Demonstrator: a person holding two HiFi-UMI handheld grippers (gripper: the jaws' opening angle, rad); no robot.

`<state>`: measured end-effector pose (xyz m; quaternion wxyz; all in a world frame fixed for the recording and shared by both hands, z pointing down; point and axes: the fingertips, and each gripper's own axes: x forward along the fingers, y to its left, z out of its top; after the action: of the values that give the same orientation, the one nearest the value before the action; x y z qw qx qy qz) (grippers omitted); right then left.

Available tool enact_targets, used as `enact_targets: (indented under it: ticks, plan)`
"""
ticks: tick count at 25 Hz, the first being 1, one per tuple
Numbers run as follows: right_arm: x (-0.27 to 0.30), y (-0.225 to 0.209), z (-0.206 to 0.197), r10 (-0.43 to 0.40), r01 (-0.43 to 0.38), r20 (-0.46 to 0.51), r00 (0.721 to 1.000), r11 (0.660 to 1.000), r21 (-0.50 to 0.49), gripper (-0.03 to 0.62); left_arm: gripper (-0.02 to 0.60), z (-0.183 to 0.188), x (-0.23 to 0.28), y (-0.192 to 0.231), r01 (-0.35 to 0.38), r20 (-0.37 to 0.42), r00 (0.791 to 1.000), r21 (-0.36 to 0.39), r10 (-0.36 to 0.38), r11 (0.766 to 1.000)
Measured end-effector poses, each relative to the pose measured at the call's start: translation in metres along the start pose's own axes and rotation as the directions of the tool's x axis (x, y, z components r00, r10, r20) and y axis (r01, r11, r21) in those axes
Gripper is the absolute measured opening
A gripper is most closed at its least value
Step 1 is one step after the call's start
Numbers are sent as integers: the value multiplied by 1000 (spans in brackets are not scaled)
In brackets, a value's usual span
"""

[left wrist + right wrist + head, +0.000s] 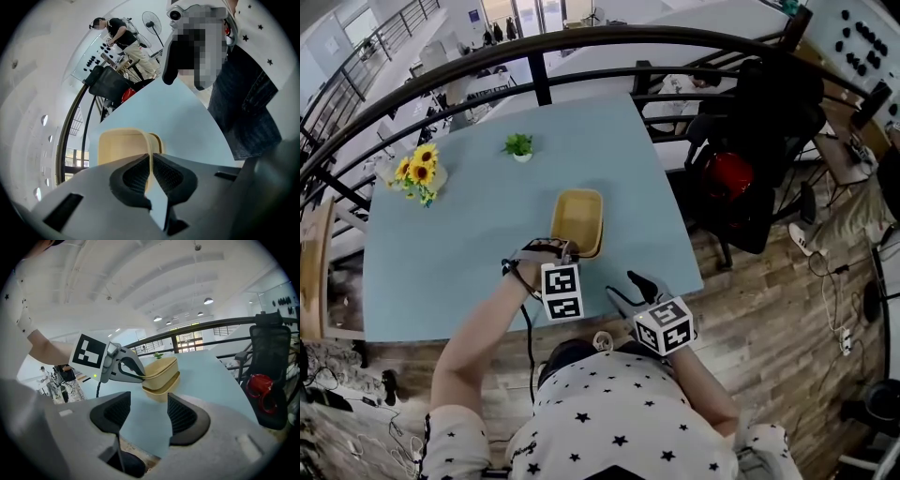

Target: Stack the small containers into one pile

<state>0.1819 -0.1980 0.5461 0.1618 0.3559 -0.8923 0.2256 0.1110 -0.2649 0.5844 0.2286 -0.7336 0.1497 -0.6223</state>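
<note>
We are nesting the upper container into the lower container, which is sitting near the middle of the counter. Our left hand-held gripper is pinching the upper one's thin wall, pointing steeply down, with the forearm reaching in from the front edge. The upper container is lying tilted, not yet seated. Our right hand-held gripper is hanging spread and empty near the front edge, aiming shallowly at the pile. Next, we judge, we should be levelling, lowering and then releasing.

The upper container is sitting tilted in the lower container on the table, sunflowers standing far left, a potted plant behind
</note>
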Motion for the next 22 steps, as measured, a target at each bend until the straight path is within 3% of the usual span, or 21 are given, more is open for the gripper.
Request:
enact_targets:
  ticks: [12, 22]
  plan:
    - [-6, -14, 0, -28, 28, 15, 999, 999, 21, 230, 21, 8, 17, -6, 34, -26, 999, 17, -34, 999]
    - [-2, -18, 3, -33, 32, 18, 999, 999, 29, 230, 20, 5, 26, -9, 66, -38, 997, -10, -66, 998]
